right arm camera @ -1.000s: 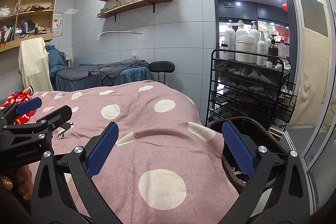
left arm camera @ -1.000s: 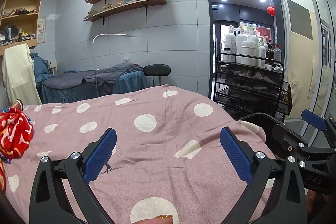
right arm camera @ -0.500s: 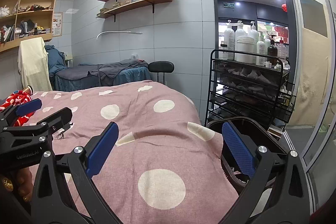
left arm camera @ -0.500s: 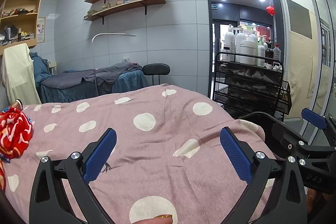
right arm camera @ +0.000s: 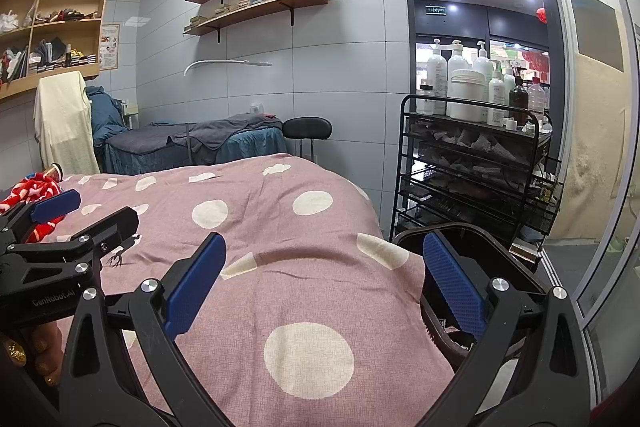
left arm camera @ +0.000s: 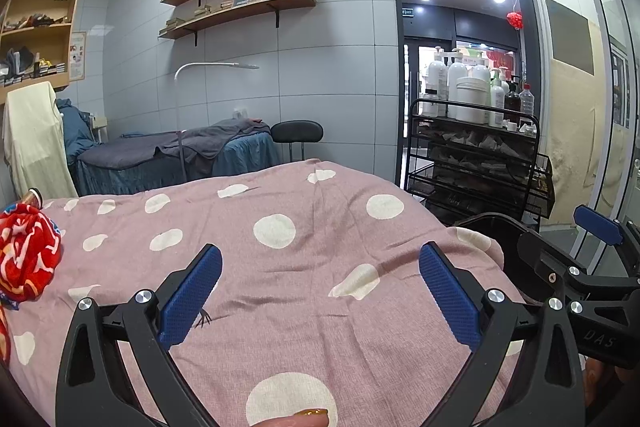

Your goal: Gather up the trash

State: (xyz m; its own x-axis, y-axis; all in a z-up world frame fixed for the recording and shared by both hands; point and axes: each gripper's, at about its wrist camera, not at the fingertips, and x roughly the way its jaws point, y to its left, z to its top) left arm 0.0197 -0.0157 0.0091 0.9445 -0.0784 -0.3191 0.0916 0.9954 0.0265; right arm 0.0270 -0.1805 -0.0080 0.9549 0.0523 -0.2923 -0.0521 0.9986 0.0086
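Both grippers hang side by side over a bed with a pink cover (left arm camera: 320,267) that has white dots. The left gripper (left arm camera: 320,291) has its two blue pads wide apart, and nothing sits between them. The right gripper (right arm camera: 324,287) is the same: pads spread wide, nothing held.

A dark bin (right arm camera: 472,267) stands on the floor at the right side of the bed, near the right gripper. Its rim shows, and something small and pale lies inside (too small to tell what). That looks like the place for trash.

No clear piece of trash shows on the cover. A red and white cloth (left arm camera: 24,263) lies bunched at the far left of the bed, with a small capped thing (left arm camera: 32,194) just behind it. I cannot tell if either one is trash. A black rack (right arm camera: 472,163) with white bottles stands far right, behind the bin.

So the bed may be waiting to be cleaned, or the trash may be in the bin by now. Both fit.

To do this well, look slowly across the cover, keep the pads wide until a thing sits right between them, then squeeze gently so the cover is not pinched too.
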